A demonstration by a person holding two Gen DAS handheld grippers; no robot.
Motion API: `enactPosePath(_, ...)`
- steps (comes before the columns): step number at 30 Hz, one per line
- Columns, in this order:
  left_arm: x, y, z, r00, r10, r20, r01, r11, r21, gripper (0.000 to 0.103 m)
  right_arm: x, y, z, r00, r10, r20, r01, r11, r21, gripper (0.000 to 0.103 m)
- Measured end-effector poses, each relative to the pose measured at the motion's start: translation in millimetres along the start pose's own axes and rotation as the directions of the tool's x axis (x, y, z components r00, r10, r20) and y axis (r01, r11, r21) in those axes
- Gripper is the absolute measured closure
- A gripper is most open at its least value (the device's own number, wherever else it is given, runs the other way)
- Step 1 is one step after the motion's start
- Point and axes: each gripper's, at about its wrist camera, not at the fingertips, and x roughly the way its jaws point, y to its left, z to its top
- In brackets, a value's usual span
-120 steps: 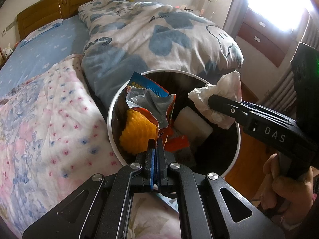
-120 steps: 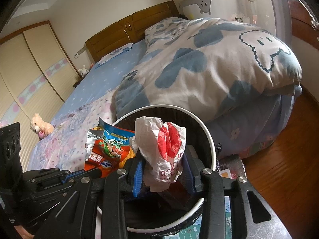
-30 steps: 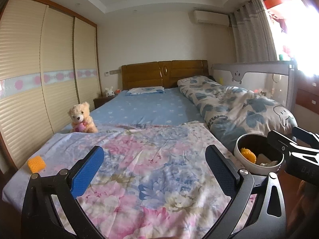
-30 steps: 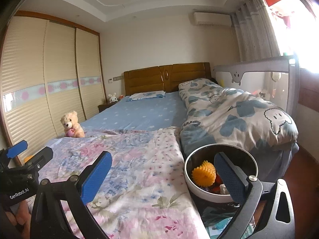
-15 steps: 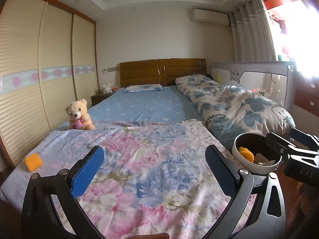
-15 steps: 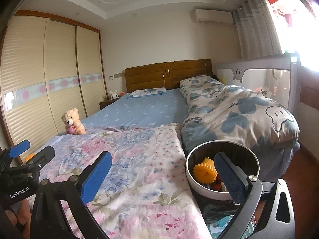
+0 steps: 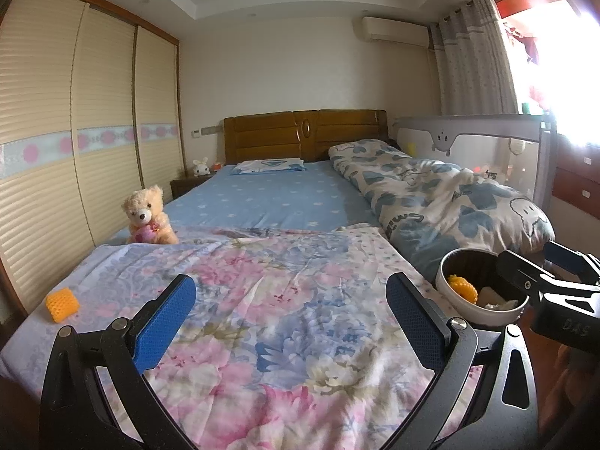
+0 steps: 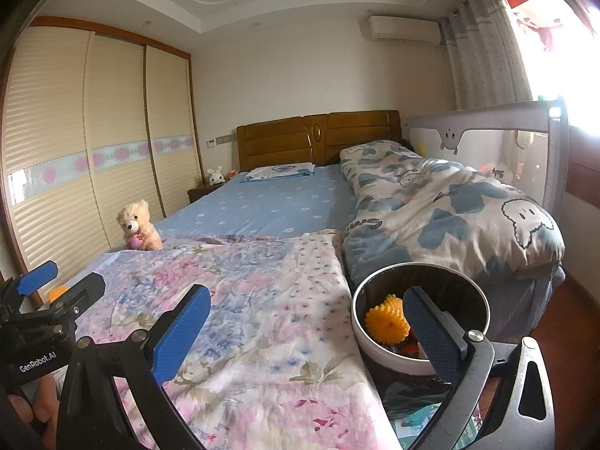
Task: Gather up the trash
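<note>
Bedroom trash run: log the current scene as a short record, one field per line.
trash bin: white-rimmed, dark inside, at the foot of the bed beside the floral blanket
bin contents: yellow mesh piece, other scraps partly hidden
trash left out: yellow mesh piece on the blanket's left corner
non-trash on bed: teddy bear, blue-patterned duvet
left tongs: open, empty, over the blanket
right tongs: open, empty, one finger in front of the bin
</note>
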Motion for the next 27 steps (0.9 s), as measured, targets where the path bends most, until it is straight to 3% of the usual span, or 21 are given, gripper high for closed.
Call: enactPosePath(27,3.4,-2.1,-3.8,1.0,-0.021,-0.018,0.021,1.0,-0.002,0.0,0.2,1.3,-2.1,1.0,0.005,-0.004,-0.005,1.0,-0.005,0.0)
